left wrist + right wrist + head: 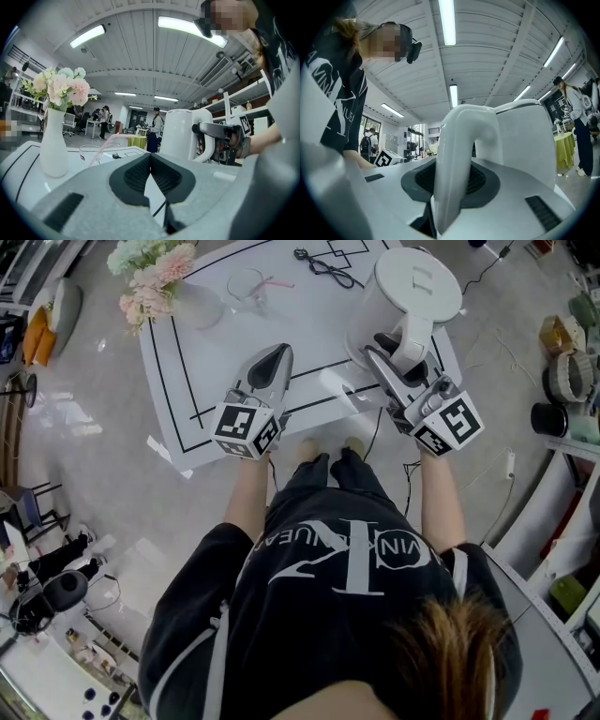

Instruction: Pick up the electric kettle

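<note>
The white electric kettle (398,306) is at the right end of the white table (206,371), its handle (412,338) toward me. My right gripper (392,360) is shut on that handle (457,159), which runs up between the dark pads. From the left gripper view the kettle (185,133) shows at the right with the right gripper (220,140) clamped on its handle. My left gripper (272,362) hovers over the table's near edge, left of the kettle, its jaws shut with nothing between the pads (150,176).
A white vase of pink flowers (155,282) stands at the table's far left, a clear glass with a pink straw (248,285) beside it, and a black cable (323,266) at the far edge. Shelves and containers (567,362) fill the right side.
</note>
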A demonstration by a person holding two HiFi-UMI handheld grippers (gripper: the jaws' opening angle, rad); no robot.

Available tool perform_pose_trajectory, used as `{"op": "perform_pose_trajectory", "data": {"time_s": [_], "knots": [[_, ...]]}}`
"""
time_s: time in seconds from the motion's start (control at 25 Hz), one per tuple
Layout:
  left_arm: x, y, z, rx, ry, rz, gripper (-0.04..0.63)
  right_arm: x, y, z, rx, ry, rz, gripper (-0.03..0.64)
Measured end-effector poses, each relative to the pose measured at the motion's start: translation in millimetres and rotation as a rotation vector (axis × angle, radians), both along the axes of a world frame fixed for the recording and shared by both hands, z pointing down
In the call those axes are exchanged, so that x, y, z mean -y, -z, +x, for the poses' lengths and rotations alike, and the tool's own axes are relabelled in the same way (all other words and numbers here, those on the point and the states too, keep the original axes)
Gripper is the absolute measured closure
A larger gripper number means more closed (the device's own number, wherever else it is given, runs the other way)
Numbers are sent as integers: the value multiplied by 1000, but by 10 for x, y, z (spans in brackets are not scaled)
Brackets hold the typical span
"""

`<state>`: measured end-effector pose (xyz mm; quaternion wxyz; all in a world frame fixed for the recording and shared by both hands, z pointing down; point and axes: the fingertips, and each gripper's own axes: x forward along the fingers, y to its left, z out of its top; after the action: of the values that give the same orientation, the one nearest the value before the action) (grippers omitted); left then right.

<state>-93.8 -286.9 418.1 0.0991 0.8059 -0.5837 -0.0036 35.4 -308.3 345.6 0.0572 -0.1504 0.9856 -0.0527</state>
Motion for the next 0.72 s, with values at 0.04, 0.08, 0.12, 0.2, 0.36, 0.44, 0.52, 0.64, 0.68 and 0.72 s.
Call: {"op": "perform_pose_trajectory", "data": {"time_s": [0.04,0.08,0.12,0.2,0.36,0.44,0.52,0.64,0.68,0.72], "knots": [[9,11,9,0,-3,2,586,-2,17,2,-1,0,4,518],[19,22,16,0,-7,4,586,-2,33,4,-1,-1,7,518],[30,34,23,0,-10,7,586,-1,49,6,-1,-3,10,518],[46,56,35,1,-15,12,586,-7,77,15,-1,-7,15,518],[65,85,68,1,-22,19,586,-19,125,58,-6,-16,26,518],[78,97,75,0,-25,21,586,-14,147,75,-9,-22,32,518],[86,109,81,-1,-27,23,586,-7,169,94,-10,-31,36,518],[105,127,93,0,-32,28,586,15,204,130,-5,-44,39,518],[112,133,96,0,-34,29,586,22,214,141,-3,-48,39,518],[118,139,98,1,-35,31,586,29,223,152,-2,-51,40,518]]}}
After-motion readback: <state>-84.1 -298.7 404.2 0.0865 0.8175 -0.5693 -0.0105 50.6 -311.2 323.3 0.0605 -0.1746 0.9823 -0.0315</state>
